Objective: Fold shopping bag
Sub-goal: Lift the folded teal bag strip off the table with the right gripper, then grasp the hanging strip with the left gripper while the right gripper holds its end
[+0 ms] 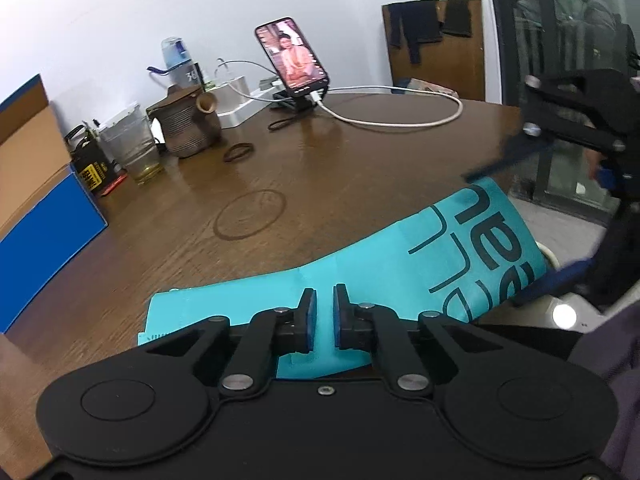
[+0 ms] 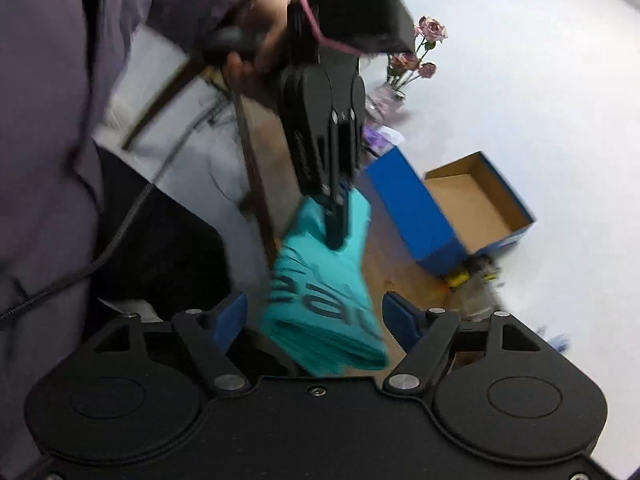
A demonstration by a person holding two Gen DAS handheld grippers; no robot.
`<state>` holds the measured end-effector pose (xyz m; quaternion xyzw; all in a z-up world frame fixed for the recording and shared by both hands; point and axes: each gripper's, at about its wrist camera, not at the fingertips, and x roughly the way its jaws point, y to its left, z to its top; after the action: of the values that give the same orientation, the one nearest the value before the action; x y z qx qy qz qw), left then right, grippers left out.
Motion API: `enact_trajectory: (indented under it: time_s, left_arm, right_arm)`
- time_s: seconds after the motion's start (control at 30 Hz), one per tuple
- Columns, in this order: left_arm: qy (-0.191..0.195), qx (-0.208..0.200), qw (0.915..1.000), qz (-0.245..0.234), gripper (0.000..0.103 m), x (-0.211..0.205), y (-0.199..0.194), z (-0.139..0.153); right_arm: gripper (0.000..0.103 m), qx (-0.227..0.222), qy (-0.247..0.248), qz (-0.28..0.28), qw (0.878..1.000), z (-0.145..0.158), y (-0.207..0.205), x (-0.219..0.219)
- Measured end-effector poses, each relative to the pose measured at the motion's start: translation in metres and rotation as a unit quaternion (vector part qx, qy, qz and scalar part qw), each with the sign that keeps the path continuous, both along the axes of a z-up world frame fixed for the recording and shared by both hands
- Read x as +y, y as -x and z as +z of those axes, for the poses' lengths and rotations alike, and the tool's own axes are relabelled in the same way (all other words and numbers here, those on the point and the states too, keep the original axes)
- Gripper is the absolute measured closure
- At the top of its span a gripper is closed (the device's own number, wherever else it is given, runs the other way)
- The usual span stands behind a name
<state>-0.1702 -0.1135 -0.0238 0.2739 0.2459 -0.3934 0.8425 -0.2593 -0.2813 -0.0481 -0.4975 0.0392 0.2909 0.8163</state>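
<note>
A teal shopping bag [image 1: 400, 264] with dark lettering lies partly folded at the near right edge of the brown wooden table [image 1: 280, 168]. My left gripper [image 1: 324, 304] is over the bag's left end, its blue pads [image 1: 310, 320] a narrow gap apart with teal fabric showing between them. In the right wrist view the left gripper [image 2: 336, 236] presses down on the bag [image 2: 320, 308]. My right gripper [image 2: 316, 320] is wide open, its fingers on either side of the bag's folded right end. In the left wrist view the right gripper [image 1: 540, 216] straddles that end.
A phone on a stand [image 1: 294, 60] with a white cable, a brown teapot [image 1: 188, 124], a plastic cup [image 1: 134, 144], a water bottle and hair ties stand at the table's far side. A blue cardboard box [image 2: 452, 212] stands at the left. A vase of roses [image 2: 408, 64] stands beyond.
</note>
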Motion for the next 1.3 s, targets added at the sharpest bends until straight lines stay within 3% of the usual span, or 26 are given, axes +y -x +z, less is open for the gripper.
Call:
enact_trajectory:
  time_s: [0.07,0.1,0.2,0.27,0.3,0.43,0.5,0.53,0.57,0.63,0.83,1.0,1.17,1.3]
  left_arm:
    - [0.0,0.002,1.0,-0.003,0.095,0.002,0.003,0.0]
    - [0.0,0.003,1.0,-0.003,0.095,0.002,0.004,0.0]
    - [-0.006,0.002,1.0,-0.003,0.096,0.008,0.007,0.0]
    - [-0.006,0.007,0.9999,-0.007,0.095,0.012,0.009,0.002]
    - [-0.003,0.008,0.9999,-0.01,0.095,0.014,0.009,0.003]
    - [0.014,-0.058,0.9973,-0.043,0.091,0.024,0.029,0.013]
    - [0.011,-0.097,0.9929,-0.068,0.079,0.027,0.043,0.02]
    - [0.01,-0.117,0.9898,-0.08,0.063,0.028,0.05,0.023]
    - [0.01,-0.14,0.9855,-0.095,0.052,0.029,0.057,0.026]
    - [0.008,-0.176,0.9779,-0.113,0.046,0.03,0.068,0.026]
    - [-0.012,-0.22,0.9637,-0.151,0.046,0.03,0.087,0.032]
    - [-0.066,-0.276,0.9403,-0.188,0.038,0.022,0.106,0.038]
    - [-0.073,-0.286,0.9302,-0.219,0.034,0.017,0.12,0.05]
    - [-0.146,-0.287,0.9238,-0.207,0.034,-0.01,0.117,0.028]
  right_arm:
    - [0.03,-0.017,0.027,-0.01,0.999,-0.005,-0.004,0.009]
    - [0.034,-0.005,0.029,-0.015,0.999,-0.005,-0.006,0.013]
    - [0.04,0.041,0.005,-0.032,0.999,0.001,-0.011,0.022]
    - [0.054,0.05,-0.016,-0.037,0.998,0.003,-0.011,0.023]
    - [0.056,0.056,-0.025,-0.039,0.997,0.005,-0.01,0.025]
    - [0.071,0.079,-0.04,-0.047,0.995,0.012,-0.008,0.025]
    - [0.079,0.089,-0.048,-0.047,0.994,0.017,-0.004,0.021]
    - [0.083,0.091,-0.051,-0.047,0.993,0.019,-0.003,0.019]
    - [0.083,0.096,-0.057,-0.046,0.993,0.023,-0.001,0.017]
    - [0.084,0.107,-0.073,-0.043,0.991,0.031,0.007,0.011]
    - [0.084,0.151,-0.114,-0.045,0.981,0.042,0.006,0.003]
    - [0.084,0.158,-0.115,-0.047,0.98,0.045,0.008,0.002]
    - [0.084,0.152,-0.126,-0.062,0.978,0.048,0.008,-0.003]
    - [0.084,0.128,-0.124,-0.071,0.982,0.061,0.009,0.0]
